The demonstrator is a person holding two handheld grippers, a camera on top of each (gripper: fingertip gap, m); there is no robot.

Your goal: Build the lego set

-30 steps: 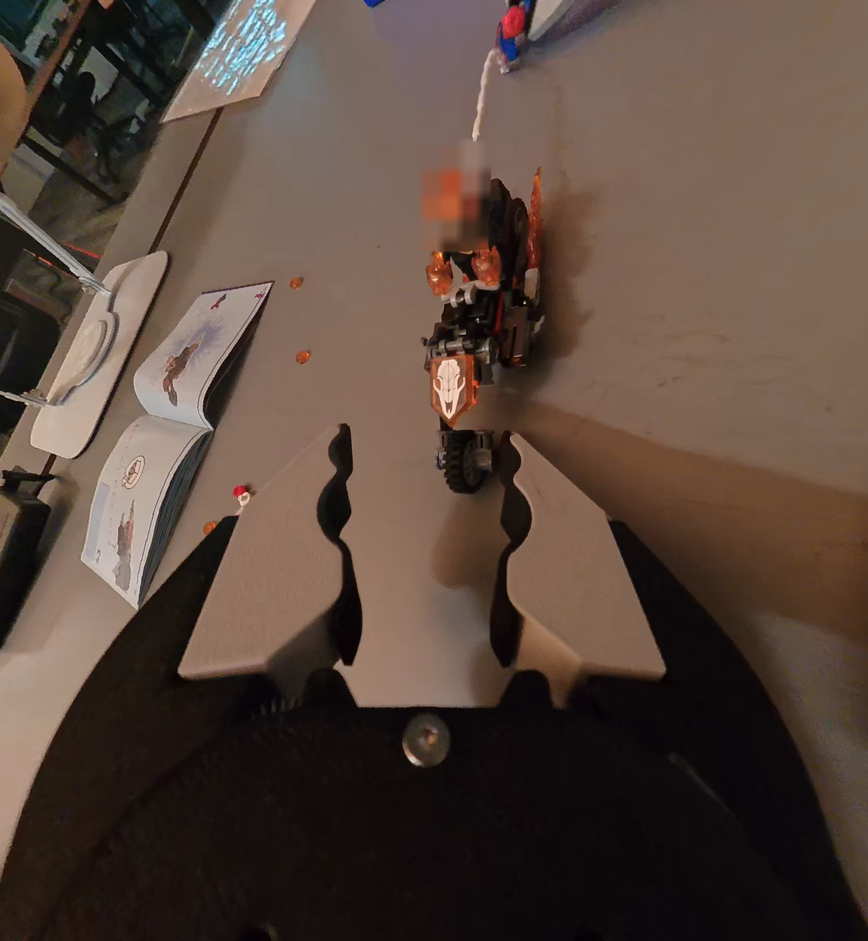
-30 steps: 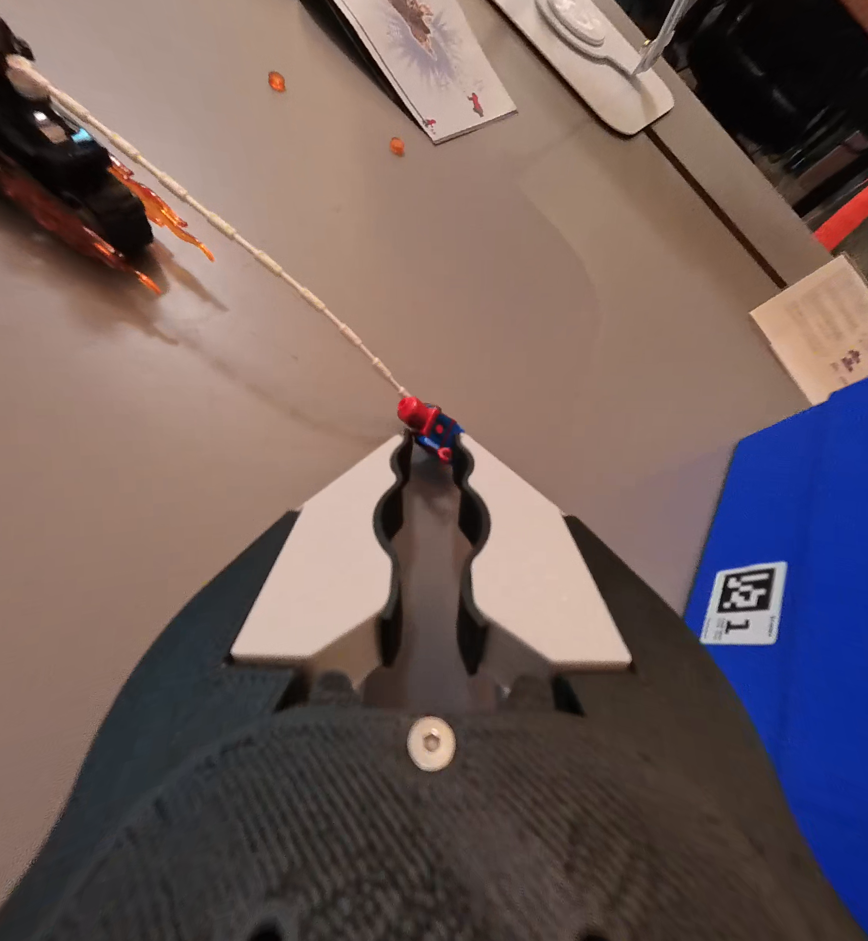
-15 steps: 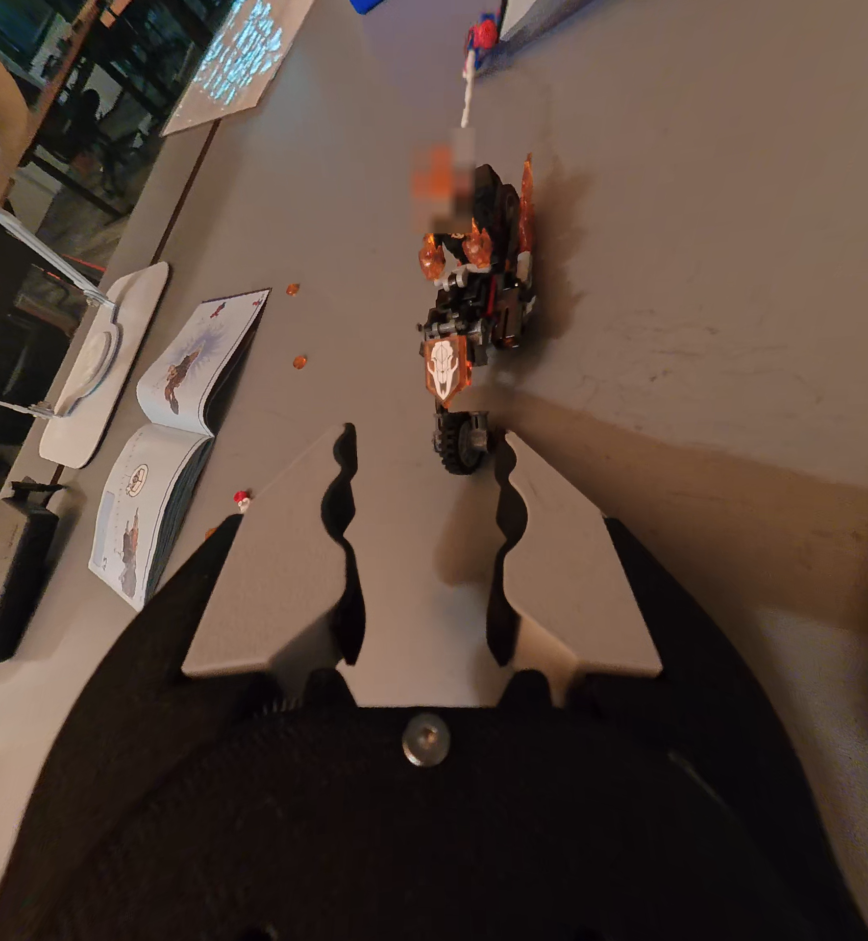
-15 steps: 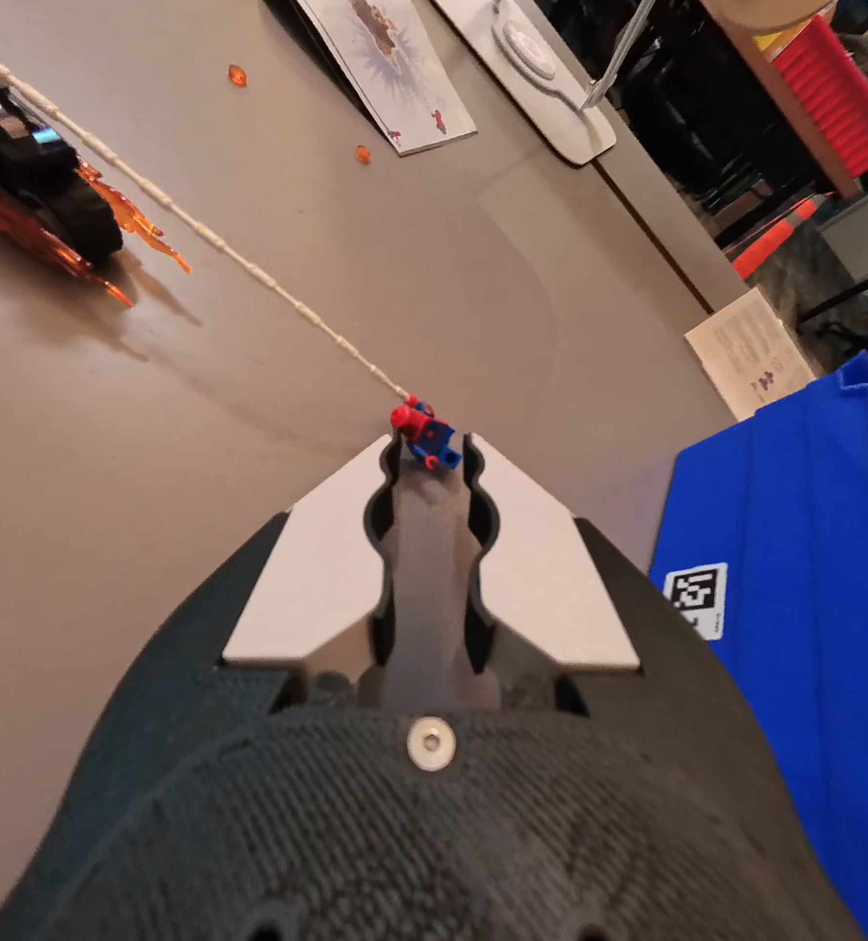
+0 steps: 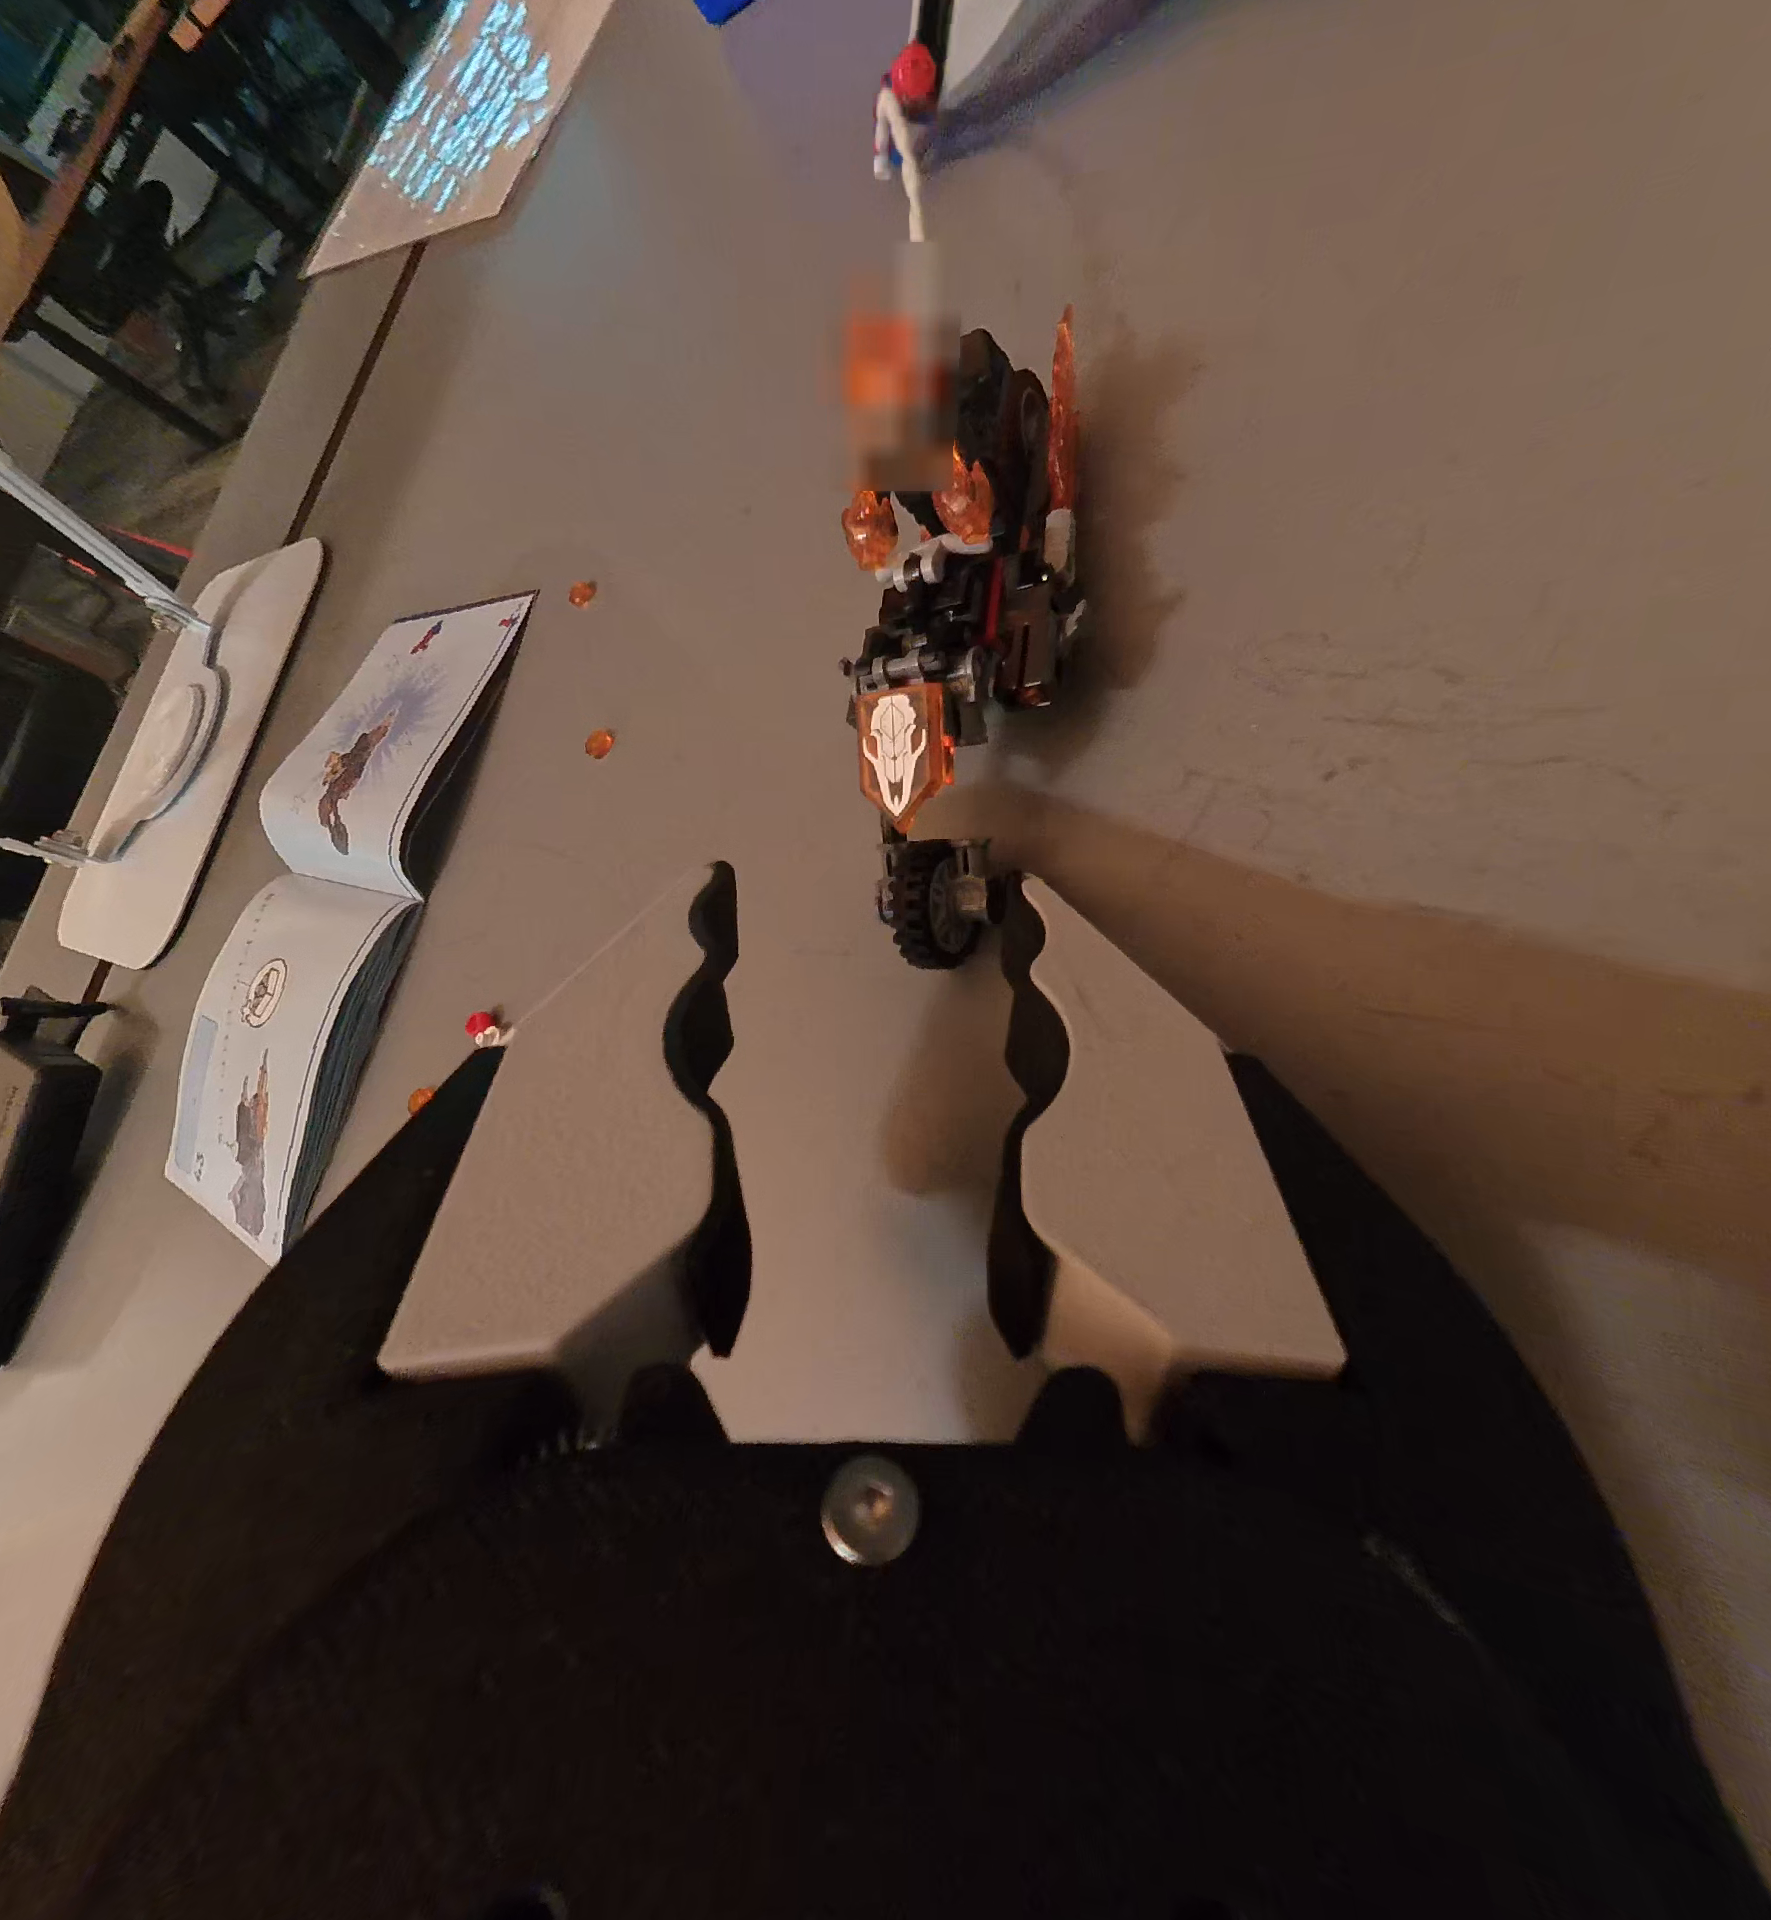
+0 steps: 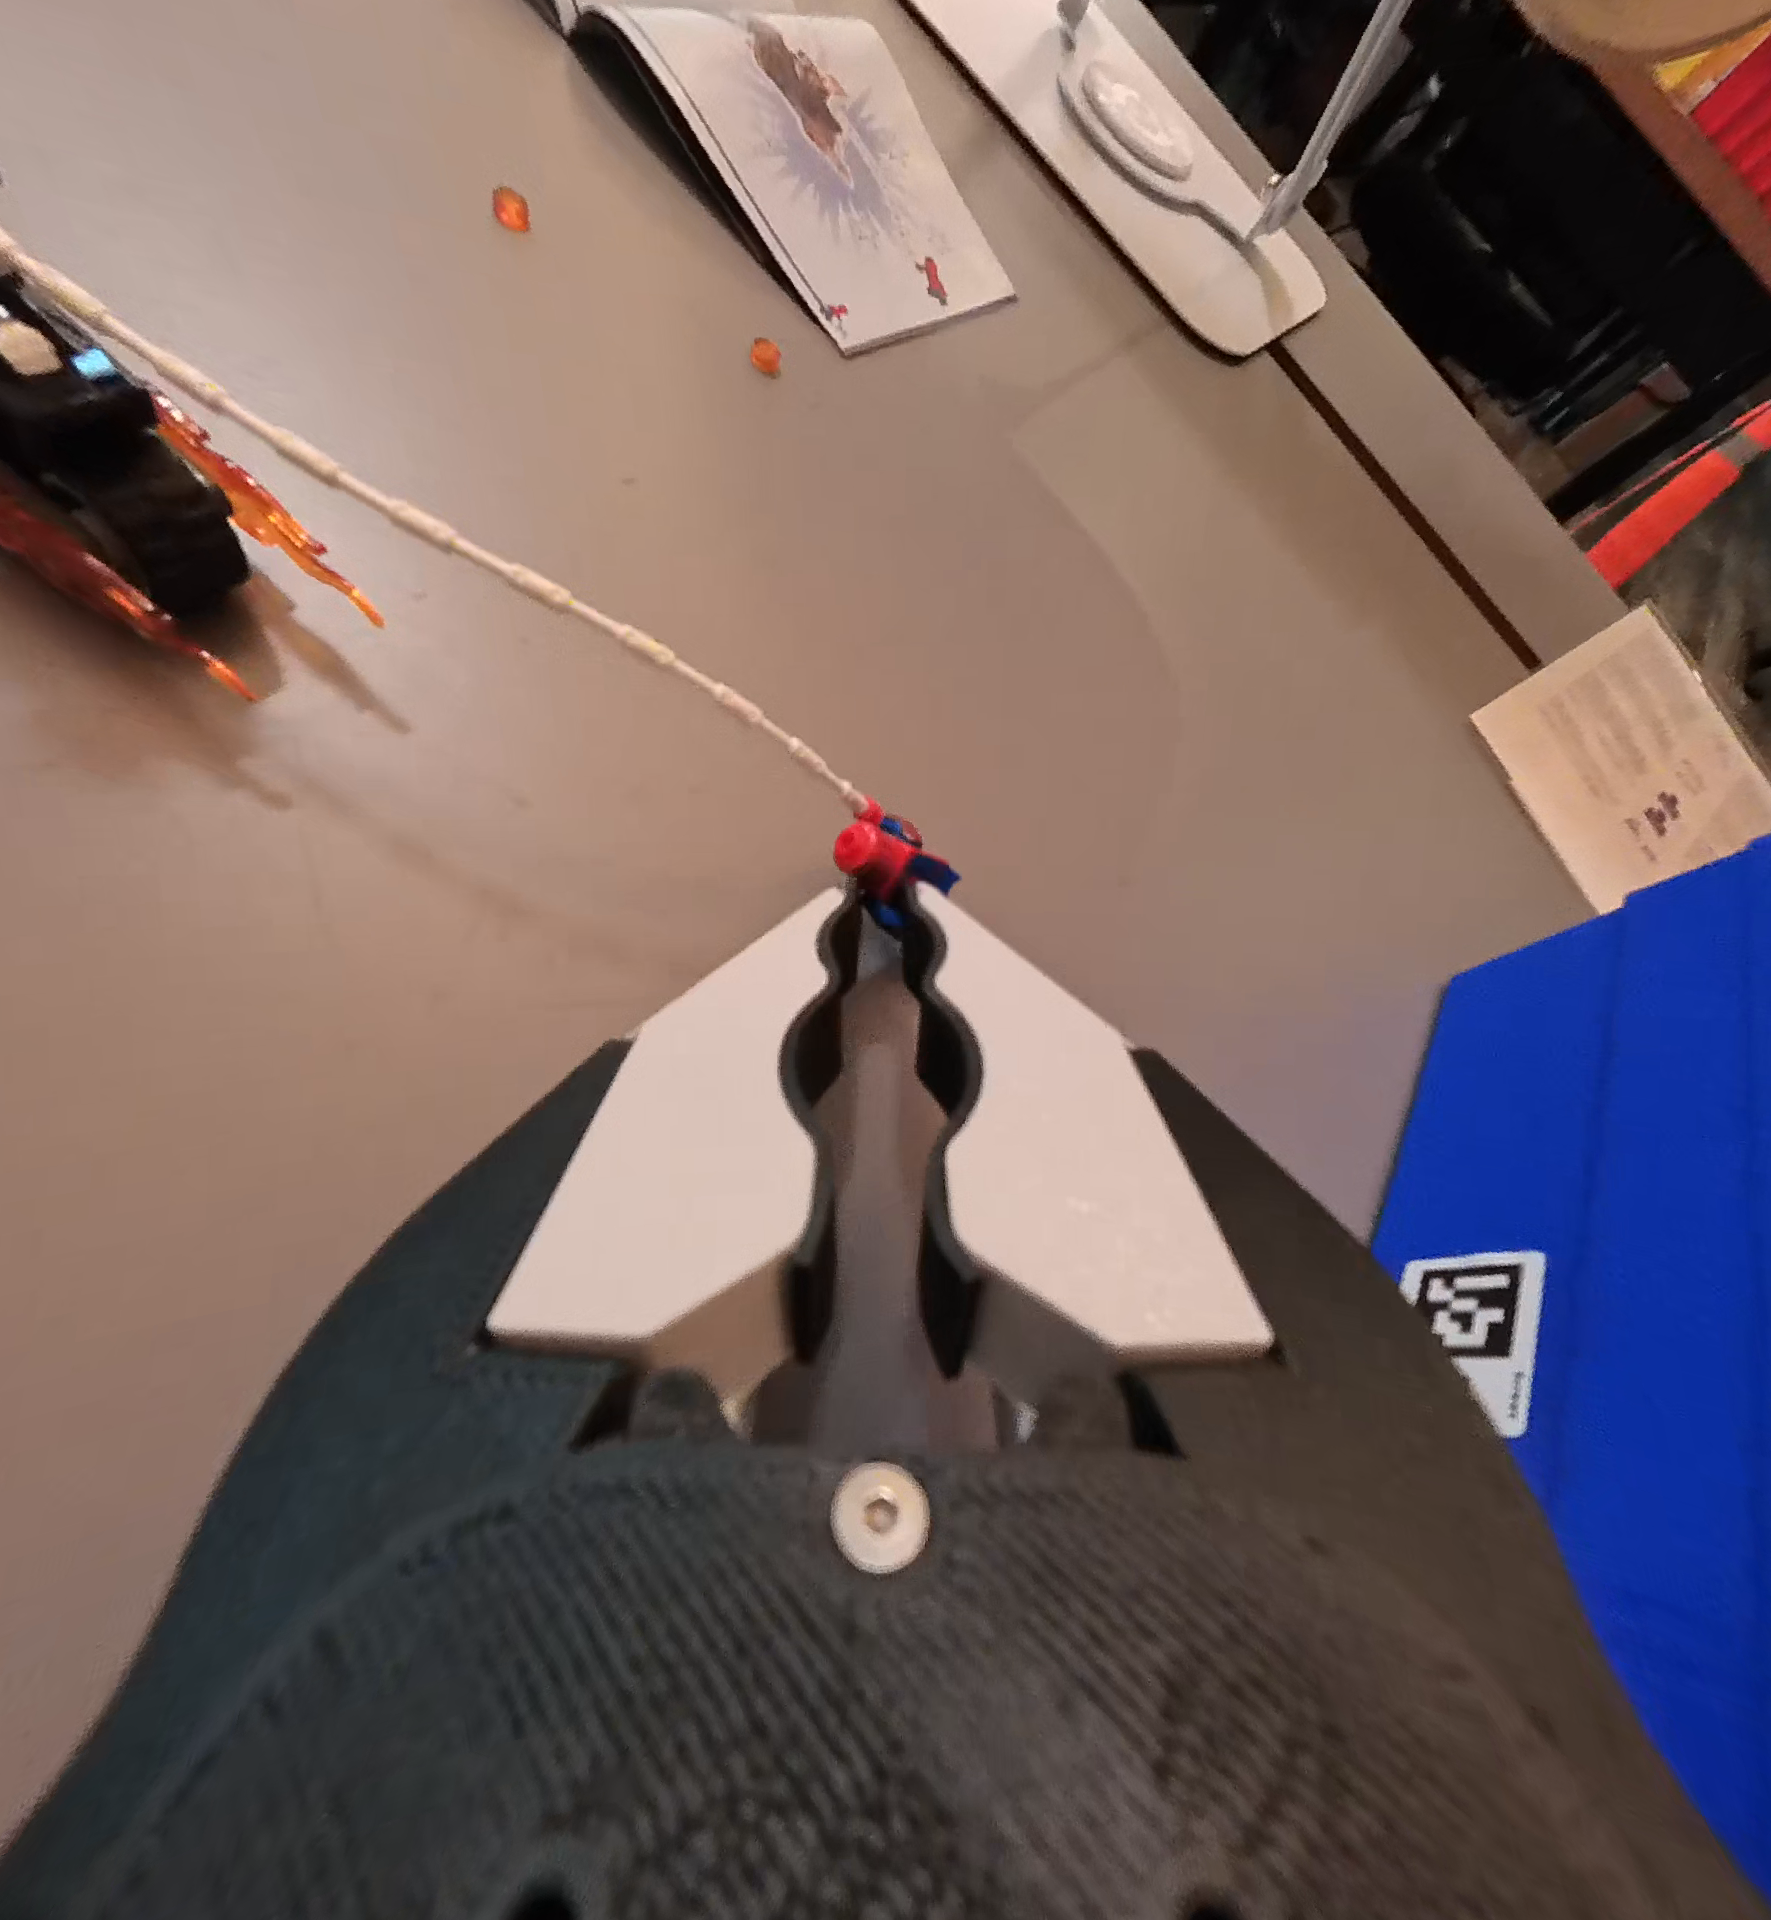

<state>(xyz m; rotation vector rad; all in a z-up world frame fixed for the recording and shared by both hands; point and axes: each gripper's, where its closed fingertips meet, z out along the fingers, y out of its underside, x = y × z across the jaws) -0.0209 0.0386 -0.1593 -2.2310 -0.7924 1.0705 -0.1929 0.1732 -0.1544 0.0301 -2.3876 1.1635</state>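
A black and orange Lego motorbike (image 5: 964, 644) with flame parts stands on the grey table; it also shows in the right wrist view (image 6: 60, 457). My left gripper (image 5: 865, 883) is open and empty, its tips just short of the bike's front wheel (image 5: 933, 904). My right gripper (image 6: 883, 906) is shut on a small red and blue minifigure (image 6: 886, 862), held above the table. A white web strand (image 6: 465, 551) runs from the figure to the bike. The figure also shows far off in the left wrist view (image 5: 907, 94).
An open instruction booklet (image 5: 341, 883) lies left of the bike, also in the right wrist view (image 6: 829, 177). Small orange studs (image 5: 600, 743) and a red-white piece (image 5: 486, 1027) lie loose. A blue bin (image 6: 1639, 1351), a white lamp base (image 6: 1151, 145) and paper sheets (image 6: 1629, 769) stand near the table edge. Some 25 centimeters of space lies between my two pairs of fingers. My right tips are about 25 centimeters from the red-white piece (image 5: 486, 1027), my left tips only 11 centimeters.
My right gripper has lifted the minifigure, and the web strand now hangs in a curve. My left gripper has stayed open and shifted slightly left of the front wheel.
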